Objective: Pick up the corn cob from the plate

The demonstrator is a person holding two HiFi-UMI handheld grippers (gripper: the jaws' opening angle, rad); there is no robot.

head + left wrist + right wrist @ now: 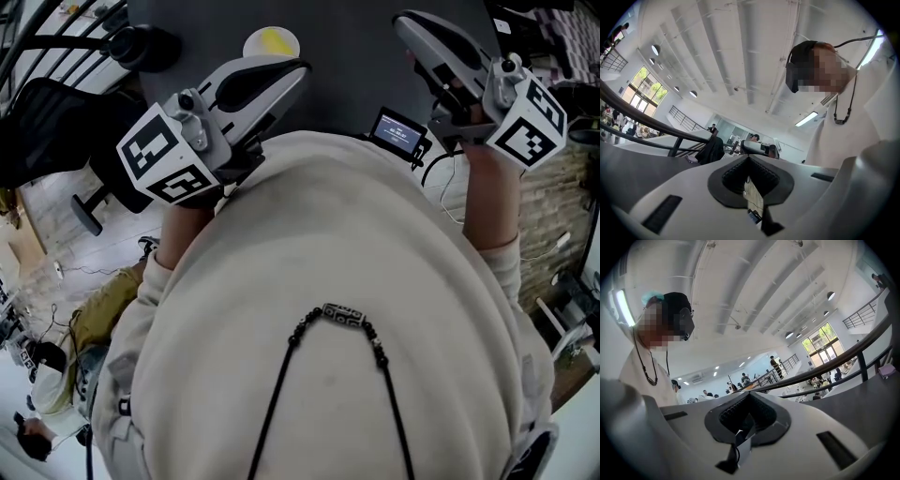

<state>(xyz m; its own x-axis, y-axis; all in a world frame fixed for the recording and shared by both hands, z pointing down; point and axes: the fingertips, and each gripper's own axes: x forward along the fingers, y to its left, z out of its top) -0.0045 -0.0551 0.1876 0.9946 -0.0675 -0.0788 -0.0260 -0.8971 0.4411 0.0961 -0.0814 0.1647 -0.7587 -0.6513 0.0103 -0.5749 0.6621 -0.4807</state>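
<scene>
The corn cob (275,40) lay on a white plate (251,43) at the far side of the dark surface (356,56). It showed only as a small yellow shape in the head view, so its exact pose was hard to read. Neither tool touched the plate, which sat well ahead of them.

The left hand-held gripper (281,75) was held level in front of the person's cream sweatshirt (328,262), pointing out toward the surface, with the plate just beyond its tip. Its marker cube (169,155) sat close against the chest. In the left gripper view its black pads (732,176) were pressed together with nothing between them.

The right hand-held gripper (417,28) was also level, off to the side and well apart from the plate, with its own marker cube (527,117) over the forearm. In the right gripper view its pads (729,416) met as well, jaws closed and empty.

A small screen (398,131) stood between the two tools at the near edge of the surface. A dark beaded necklace (342,317) hung down the sweatshirt. A black office chair (56,122) stood on the floor to the left.
</scene>
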